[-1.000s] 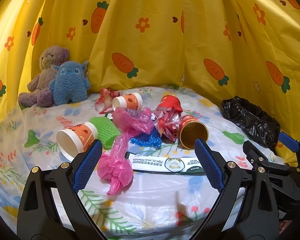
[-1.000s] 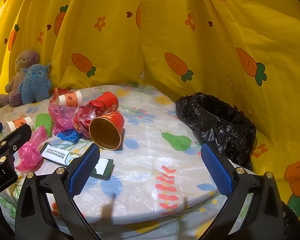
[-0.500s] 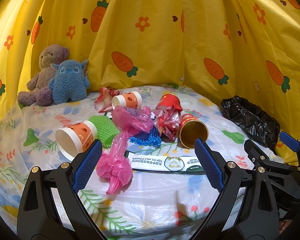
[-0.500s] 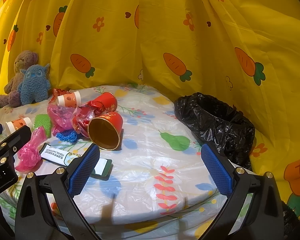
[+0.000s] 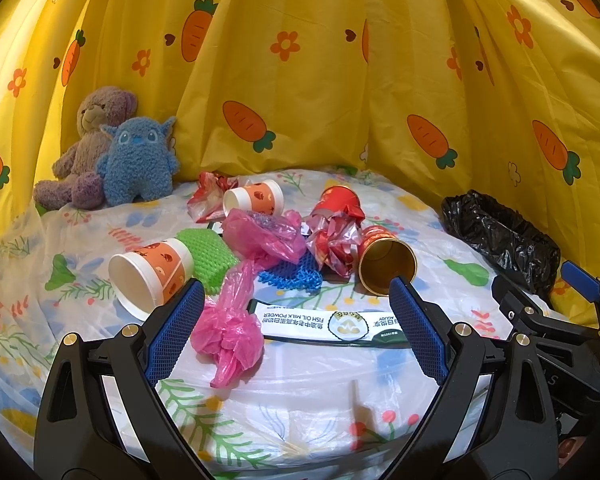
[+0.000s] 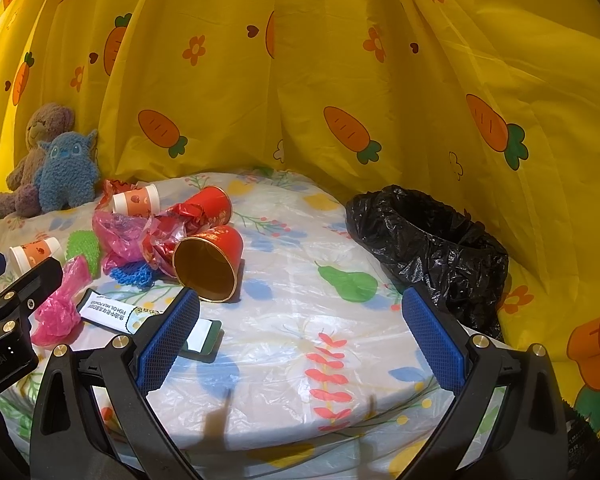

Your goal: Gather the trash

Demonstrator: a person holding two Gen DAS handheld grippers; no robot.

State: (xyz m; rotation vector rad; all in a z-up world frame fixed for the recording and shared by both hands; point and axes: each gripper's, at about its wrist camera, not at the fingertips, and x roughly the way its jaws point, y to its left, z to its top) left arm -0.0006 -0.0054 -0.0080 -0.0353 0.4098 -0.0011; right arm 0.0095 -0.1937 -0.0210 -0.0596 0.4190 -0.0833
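Note:
Trash lies in a heap on the round table (image 5: 300, 392): a pink plastic bag (image 5: 230, 332), a fish oil milk powder packet (image 5: 332, 322), a red cup with gold inside (image 5: 386, 264), a second red cup (image 5: 340, 200), two orange-and-white paper cups (image 5: 148, 276) (image 5: 254, 198), crumpled red wrappers (image 5: 332, 240), green (image 5: 208, 252) and blue (image 5: 292, 274) mesh pieces. A black trash bag (image 6: 436, 252) stands open at the table's right edge. My left gripper (image 5: 296, 330) is open and empty, just short of the pink bag and packet. My right gripper (image 6: 300, 334) is open and empty over bare tablecloth left of the bag.
Two plush toys, a purple bear (image 5: 88, 148) and a blue monster (image 5: 138, 162), sit at the back left. A yellow carrot-print curtain (image 5: 320, 80) wraps around behind the table. The left gripper's body shows at the left edge of the right wrist view (image 6: 8, 320).
Both views have shifted only slightly; the trash sits a touch lower and nearer in the frames. Nothing on the table has moved and both grippers stay open.

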